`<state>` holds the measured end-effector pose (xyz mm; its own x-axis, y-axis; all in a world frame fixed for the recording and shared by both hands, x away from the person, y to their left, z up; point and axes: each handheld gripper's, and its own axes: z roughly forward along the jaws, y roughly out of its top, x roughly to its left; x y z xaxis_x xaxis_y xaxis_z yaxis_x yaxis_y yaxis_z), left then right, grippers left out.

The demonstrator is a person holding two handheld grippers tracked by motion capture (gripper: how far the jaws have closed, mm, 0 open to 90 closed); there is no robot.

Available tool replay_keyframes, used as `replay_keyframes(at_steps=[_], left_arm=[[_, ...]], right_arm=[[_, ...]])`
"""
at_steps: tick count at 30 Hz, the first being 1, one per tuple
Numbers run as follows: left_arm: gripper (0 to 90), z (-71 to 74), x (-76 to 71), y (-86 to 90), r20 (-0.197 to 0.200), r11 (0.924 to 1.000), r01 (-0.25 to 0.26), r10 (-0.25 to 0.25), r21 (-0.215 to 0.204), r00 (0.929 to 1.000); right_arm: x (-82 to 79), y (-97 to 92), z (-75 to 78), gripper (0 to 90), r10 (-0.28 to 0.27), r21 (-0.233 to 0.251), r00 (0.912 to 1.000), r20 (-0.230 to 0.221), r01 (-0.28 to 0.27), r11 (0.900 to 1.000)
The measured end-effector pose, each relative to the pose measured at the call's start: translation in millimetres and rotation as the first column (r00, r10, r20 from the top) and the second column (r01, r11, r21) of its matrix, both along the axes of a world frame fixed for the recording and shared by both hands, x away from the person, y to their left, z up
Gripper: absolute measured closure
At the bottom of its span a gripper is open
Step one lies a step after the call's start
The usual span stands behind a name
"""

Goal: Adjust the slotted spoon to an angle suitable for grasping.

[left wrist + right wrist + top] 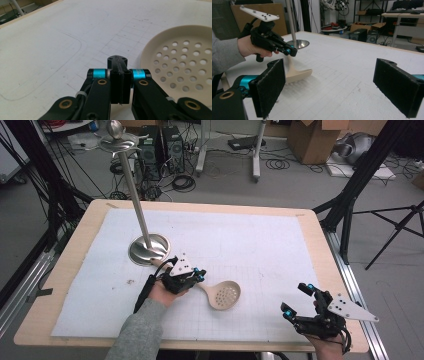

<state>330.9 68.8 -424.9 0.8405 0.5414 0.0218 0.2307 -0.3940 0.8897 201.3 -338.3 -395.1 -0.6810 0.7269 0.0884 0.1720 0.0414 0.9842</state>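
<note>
White mat (260,245) on wooden table | left gripper (199,276) jaws pressed together, seemingly on slotted spoon (220,295) handle | right gripper (299,298), near right, jaws spread, nothing between.

The left gripper (196,278) apparently hides the skimmer (223,295) handle.

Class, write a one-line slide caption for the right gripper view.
The left gripper is shut on the handle of a beige slotted spoon beside a metal stand, seen between the right gripper's open fingers.
</note>
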Motion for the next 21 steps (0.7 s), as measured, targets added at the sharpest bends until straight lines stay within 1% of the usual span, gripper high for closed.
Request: replay_keyframes(at_steps=[1,2,4,7,10,11,12,14,15,17,19,20,21], left_arm=[[89.7,0.0,0.0,0.0,0.0,1.0,0.0,0.0,0.0,1.0],[89.7,-1.0,3.2,-1.2,-0.016,1.0,-0.007,0.007,-0.002,0.9998],[89.7,-3.6,4.9,-2.8,-0.025,0.9997,-0.005,0.006,0.022,0.9997],[89.7,-7.0,5.1,-6.7,-0.036,0.9989,0.002,-0.001,0.048,0.9993],[89.7,-8.3,5.1,-9.1,-0.037,0.9985,0.009,-0.007,0.053,0.9993],[89.7,-9.1,5.3,-10.3,-0.038,0.9986,0.01,-0.008,0.052,0.9992],[89.7,-10.8,5.7,-11.9,-0.051,0.9981,0.001,0.002,0.061,0.9987],[89.7,-12.5,6.2,-12.8,-0.054,0.9972,-0.001,0.005,0.074,0.9985],[89.7,-12.5,6.2,-12.8,-0.054,0.9972,-0.001,0.005,0.074,0.9985],[89.7,-14.3,6.0,-14.8,-0.068,0.9969,0.005,0.001,0.079,0.9977],[89.7,-15.0,6.3,-15.5,-0.068,0.9962,0.012,-0.006,0.086,0.9977],[89.7,-15.9,6.2,-16.3,-0.072,0.9958,0.013,-0.006,0.09,0.9974],[89.7,-17.4,6.3,-17.5,-0.079,0.9945,0.021,-0.013,0.103,0.9968]], right_arm=[[-0.1,-0.2,0.1,9.9,0.002,0.0,1.0,0.0,-0.002,1.0],[-0.2,-0.3,0.3,9.9,0.003,-0.001,1.0,0.001,-0.003,1.0],[-0.1,-0.7,0.3,9.8,0.005,0.002,1.0,0.0,-0.005,1.0],[0.6,-1.4,-0.4,9.9,0.015,0.008,0.9997,-0.018,-0.015,0.9999],[0.4,-0.9,-1.2,9.8,0.009,0.006,0.9997,-0.022,-0.009,0.9999],[0.4,-0.8,-1.1,9.9,0.006,0.006,0.9999,-0.015,-0.006,1.0],[0.2,-1.0,-0.9,9.8,0.005,0.006,0.9999,-0.012,-0.005,1.0],[-0.2,-1.6,-0.2,9.9,0.002,0.008,0.9999,-0.011,-0.002,1.0],[-0.4,-2.0,-0.1,9.9,0.001,0.006,0.9999,-0.011,-0.001,1.0],[-0.3,-2.5,-0.4,9.8,-0.001,0.009,0.9999,-0.011,0.001,1.0],[-0.1,-2.7,-0.8,9.8,0.0,0.007,0.9999,-0.012,0.0,1.0],[-0.2,-2.6,-1.0,9.9,-0.002,0.008,0.9998,-0.019,0.002,1.0],[0.2,-2.1,-1.7,9.8,0.001,0.003,0.9998,-0.02,-0.001,1.0]])
